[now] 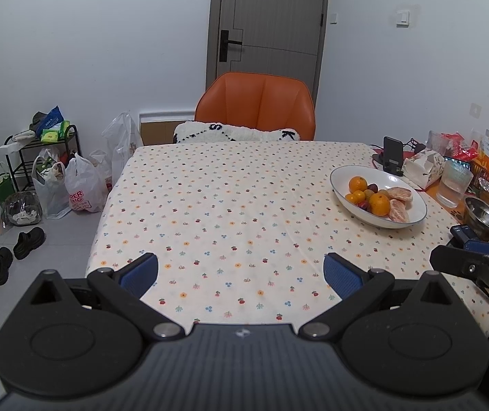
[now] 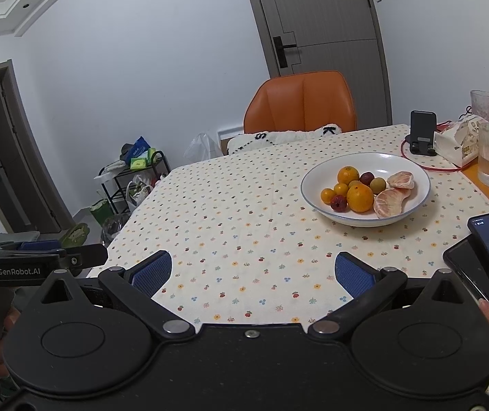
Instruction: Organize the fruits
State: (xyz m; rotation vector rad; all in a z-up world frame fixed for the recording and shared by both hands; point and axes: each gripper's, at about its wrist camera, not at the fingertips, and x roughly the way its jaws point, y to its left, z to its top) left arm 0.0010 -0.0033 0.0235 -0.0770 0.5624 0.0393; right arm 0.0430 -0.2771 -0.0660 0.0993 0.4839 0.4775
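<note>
At frame bottom, both the left gripper (image 1: 241,272) and right gripper (image 2: 253,272) are held wide open and empty above the bench (image 1: 210,205); fruits (image 2: 359,190) are piled in the white bowl (image 2: 316,179), centre right.

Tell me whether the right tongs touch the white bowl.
Apart. The right wrist view shows bare tablecloth between the open right tongs and the white bowl.

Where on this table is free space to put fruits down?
The tablecloth is bare from the white bowl to its left edge and toward the orange chair. Right of the bowl it is crowded: phone stand, glass, metal bowl.
</note>
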